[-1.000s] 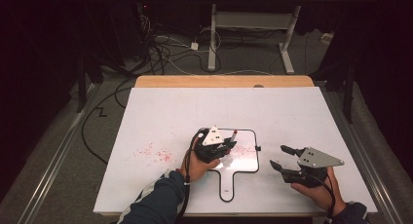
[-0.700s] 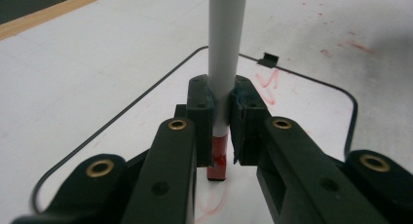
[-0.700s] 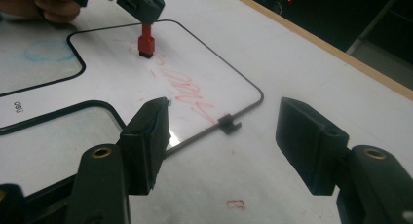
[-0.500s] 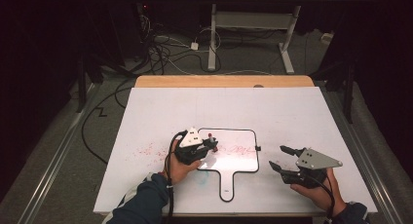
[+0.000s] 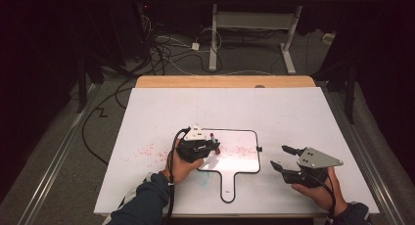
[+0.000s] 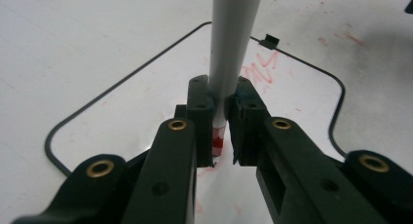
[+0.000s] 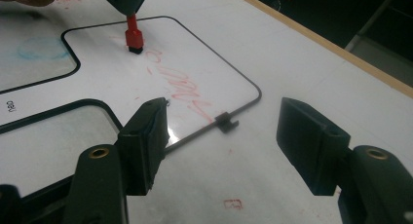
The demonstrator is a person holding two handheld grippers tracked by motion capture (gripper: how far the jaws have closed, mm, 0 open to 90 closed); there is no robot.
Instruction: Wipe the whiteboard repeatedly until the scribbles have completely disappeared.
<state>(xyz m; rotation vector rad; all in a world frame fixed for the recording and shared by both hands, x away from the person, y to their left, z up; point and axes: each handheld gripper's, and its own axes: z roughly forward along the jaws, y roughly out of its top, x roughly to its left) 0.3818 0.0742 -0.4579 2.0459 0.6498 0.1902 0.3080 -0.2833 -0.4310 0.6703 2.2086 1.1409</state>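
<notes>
Left gripper [image 5: 211,147] moved right, clamping marker [image 6: 233,53], tip on whiteboard [image 5: 244,162]

Left gripper [image 5: 211,147]: it was over the middle of the board [image 5: 244,156] a second ago, swung out past the left edge half a second ago, and is now over the board's left part.
Marker [image 5: 213,137]: carried along, red end now over the board's upper left.
Left forearm [image 5: 147,205]: shifted left, then partly back.
</notes>
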